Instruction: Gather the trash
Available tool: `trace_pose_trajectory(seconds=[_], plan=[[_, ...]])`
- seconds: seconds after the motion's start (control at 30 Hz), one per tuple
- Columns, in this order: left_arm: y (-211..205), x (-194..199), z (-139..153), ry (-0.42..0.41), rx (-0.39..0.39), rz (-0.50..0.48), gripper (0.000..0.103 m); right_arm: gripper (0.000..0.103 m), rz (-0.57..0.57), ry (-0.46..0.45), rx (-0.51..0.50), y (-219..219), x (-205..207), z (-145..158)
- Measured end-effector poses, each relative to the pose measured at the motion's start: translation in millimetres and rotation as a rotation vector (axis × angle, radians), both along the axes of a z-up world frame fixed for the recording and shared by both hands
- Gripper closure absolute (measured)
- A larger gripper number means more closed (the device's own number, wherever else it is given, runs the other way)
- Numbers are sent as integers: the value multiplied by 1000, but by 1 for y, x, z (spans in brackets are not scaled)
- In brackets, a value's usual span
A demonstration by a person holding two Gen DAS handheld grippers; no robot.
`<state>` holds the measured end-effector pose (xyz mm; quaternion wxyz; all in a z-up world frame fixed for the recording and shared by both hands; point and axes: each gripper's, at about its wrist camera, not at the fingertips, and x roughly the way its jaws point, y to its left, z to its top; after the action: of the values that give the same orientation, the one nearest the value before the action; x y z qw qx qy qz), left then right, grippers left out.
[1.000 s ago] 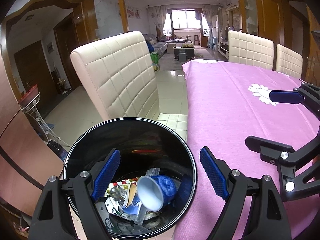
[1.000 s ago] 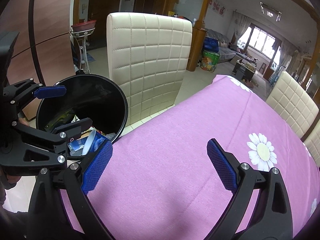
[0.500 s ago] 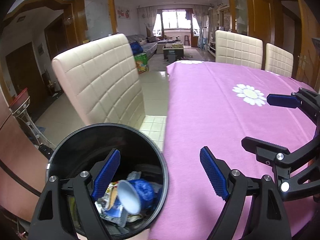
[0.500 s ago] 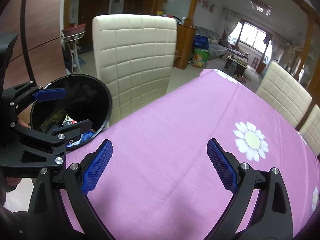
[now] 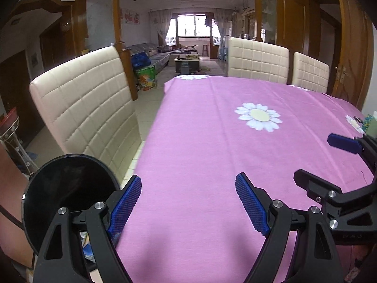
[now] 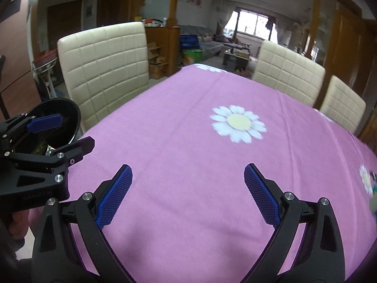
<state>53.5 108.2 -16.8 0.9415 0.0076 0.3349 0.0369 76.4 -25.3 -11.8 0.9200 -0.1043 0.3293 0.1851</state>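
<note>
My left gripper [image 5: 188,181] hangs open over the pink tablecloth [image 5: 200,129], with nothing between its blue pads. The black trash bin [image 5: 66,188] stands beside the table's left edge, partly behind the left finger; a scrap of blue and white trash [image 5: 86,244] shows inside it. My right gripper [image 6: 188,172] is open too, over the cloth and holding nothing. It also shows as the right gripper [image 5: 314,158] at the right of the left wrist view. A small greenish item [image 5: 370,125] lies at the table's far right edge, seen as a blurred item [image 6: 373,200] from the right wrist.
A cream quilted chair [image 5: 87,108] stands just behind the bin. Two more cream chairs [image 5: 258,61] line the table's far side. A daisy print [image 6: 238,123] marks the cloth. In the right wrist view, the left gripper [image 6: 76,131] sits in front of the bin [image 6: 68,108].
Both grippers have swung right, away from the bin and out over the table. The bin has slid to the lower left of both views, and its trash is mostly hidden now.
</note>
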Motion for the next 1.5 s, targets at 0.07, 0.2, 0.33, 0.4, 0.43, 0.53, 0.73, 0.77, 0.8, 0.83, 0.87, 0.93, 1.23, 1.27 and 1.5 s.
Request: trace_pose_trajectory(seconds=[0.07, 0.2, 0.33, 0.4, 0.43, 0.53, 0.73, 0.77, 0.8, 0.83, 0.87, 0.93, 1.23, 1.27, 1.5], plan=[[-10, 1, -1, 3, 5, -12, 23, 9, -31, 2, 5, -11, -2, -2], [-26, 3, -1, 1, 7, -38, 23, 9, -76, 1, 24, -32, -4, -3], [-39, 6, -1, 3, -1, -56, 23, 8, -102, 7, 48, -47, -6, -2], [-43, 6, -2, 10, -3, -67, 23, 8, -109, 3, 48, -50, -8, -2], [-46, 6, -2, 14, -2, -70, 23, 8, -115, -1, 47, -52, -9, -2], [-51, 6, -3, 14, -2, -75, 23, 8, -125, -8, 53, -58, -12, -1], [-56, 5, -5, 17, -3, -84, 23, 8, -136, -4, 69, -66, -16, -1], [-56, 5, -5, 18, -5, -86, 23, 8, -137, -4, 69, -66, -16, -1], [-56, 4, -5, 19, -7, -88, 23, 8, -138, -5, 68, -66, -17, 0], [-57, 4, -5, 20, -9, -91, 23, 8, -138, -5, 68, -66, -17, 0], [-57, 4, -5, 20, -10, -93, 23, 8, -138, -4, 70, -66, -17, 0], [-57, 4, -5, 19, -17, -102, 23, 8, -138, -3, 71, -66, -17, -1], [-59, 0, -5, 9, -34, -111, 23, 8, -138, 4, 74, -66, -16, -3], [-59, -1, -5, 6, -35, -108, 23, 8, -139, 5, 76, -66, -16, -3], [-60, -2, -3, 6, -40, -122, 23, 8, -141, 14, 83, -66, -16, -5]])
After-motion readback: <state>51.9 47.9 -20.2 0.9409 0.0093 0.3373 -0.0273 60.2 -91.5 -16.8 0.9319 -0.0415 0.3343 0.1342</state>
